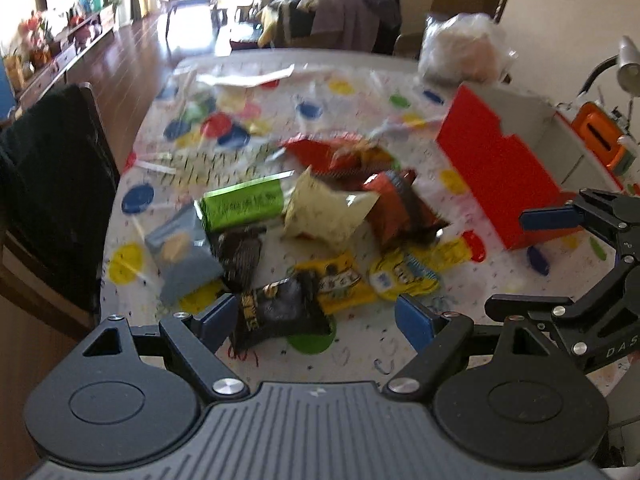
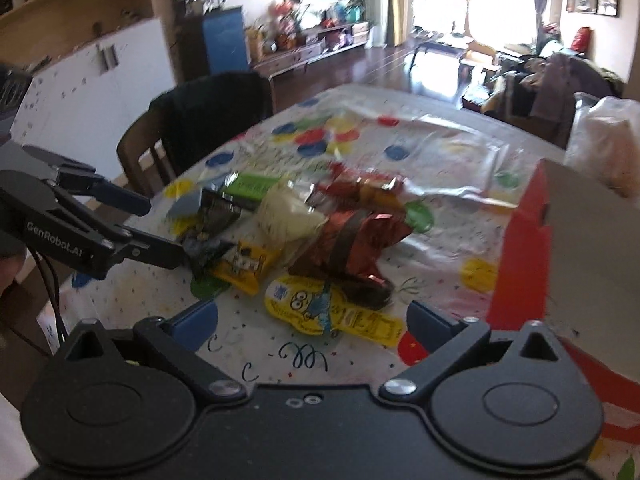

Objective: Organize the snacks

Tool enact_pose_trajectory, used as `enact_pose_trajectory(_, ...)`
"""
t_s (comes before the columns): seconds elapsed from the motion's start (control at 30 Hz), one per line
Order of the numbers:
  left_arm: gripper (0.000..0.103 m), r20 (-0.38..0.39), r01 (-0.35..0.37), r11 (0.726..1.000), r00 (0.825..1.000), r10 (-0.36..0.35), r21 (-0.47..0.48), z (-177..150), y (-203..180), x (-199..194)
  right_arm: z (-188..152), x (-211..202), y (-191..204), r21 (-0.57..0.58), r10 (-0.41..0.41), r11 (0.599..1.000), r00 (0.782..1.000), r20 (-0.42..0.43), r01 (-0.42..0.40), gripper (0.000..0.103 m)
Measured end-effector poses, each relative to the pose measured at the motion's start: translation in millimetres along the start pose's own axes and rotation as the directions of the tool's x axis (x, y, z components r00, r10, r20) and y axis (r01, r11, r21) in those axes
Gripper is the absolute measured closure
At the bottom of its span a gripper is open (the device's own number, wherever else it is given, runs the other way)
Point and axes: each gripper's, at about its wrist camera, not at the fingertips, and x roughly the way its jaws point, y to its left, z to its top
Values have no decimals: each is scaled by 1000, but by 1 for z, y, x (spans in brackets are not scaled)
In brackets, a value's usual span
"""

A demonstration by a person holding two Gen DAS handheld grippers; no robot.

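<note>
A pile of snack packets lies mid-table: a green bar [image 1: 244, 206], a cream bag [image 1: 328, 212], a red-brown foil packet [image 1: 400, 210], a black packet [image 1: 280, 312], a yellow packet [image 1: 340, 284] and a yellow Minion pouch [image 2: 320, 308]. A red box [image 1: 496, 172] with a grey inside stands open at the right. My left gripper [image 1: 316, 320] is open, its jaws on either side of the black packet at the near edge of the pile. My right gripper [image 2: 312, 320] is open above the Minion pouch, beside the red box [image 2: 520, 248].
The table [image 1: 400, 356] has a dotted plastic cover. A black-draped chair [image 1: 52, 184] stands at its left side. A clear plastic bag [image 1: 464, 48] sits at the far right corner. An orange device [image 1: 600, 140] lies beyond the box.
</note>
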Motion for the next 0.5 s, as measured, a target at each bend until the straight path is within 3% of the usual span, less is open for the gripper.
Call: enact_pose_trajectory(0.5, 17, -112, -76, 979, 992, 55, -190, 9, 24, 49, 3, 73, -9, -136, 76, 986, 989, -125, -93, 18)
